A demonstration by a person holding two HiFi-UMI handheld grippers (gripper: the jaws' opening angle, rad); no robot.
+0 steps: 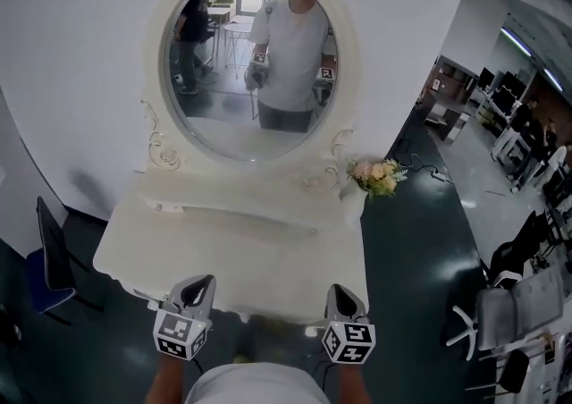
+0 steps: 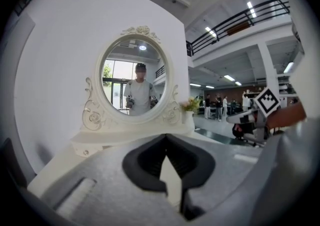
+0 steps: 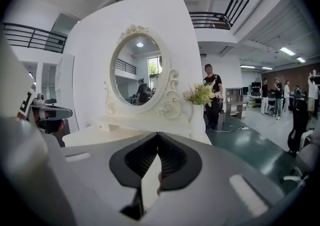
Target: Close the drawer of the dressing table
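Observation:
The white dressing table (image 1: 223,250) stands against a white wall, with an oval mirror (image 1: 255,63) on a raised shelf. A small knob (image 2: 86,152) shows on that shelf's front. From the head view no drawer sticks out; the table's front face is hidden below its edge. My left gripper (image 1: 202,281) and right gripper (image 1: 341,290) hover side by side over the table's near edge and point at the mirror. Both are shut with nothing between the jaws, as the left gripper (image 2: 166,135) and right gripper (image 3: 158,133) show in their own views.
A vase of flowers (image 1: 377,177) stands on the table's right end. A dark chair (image 1: 49,250) sits left of the table, and office chairs (image 1: 500,313) and desks stand on the green floor at the right. People stand far off in the hall.

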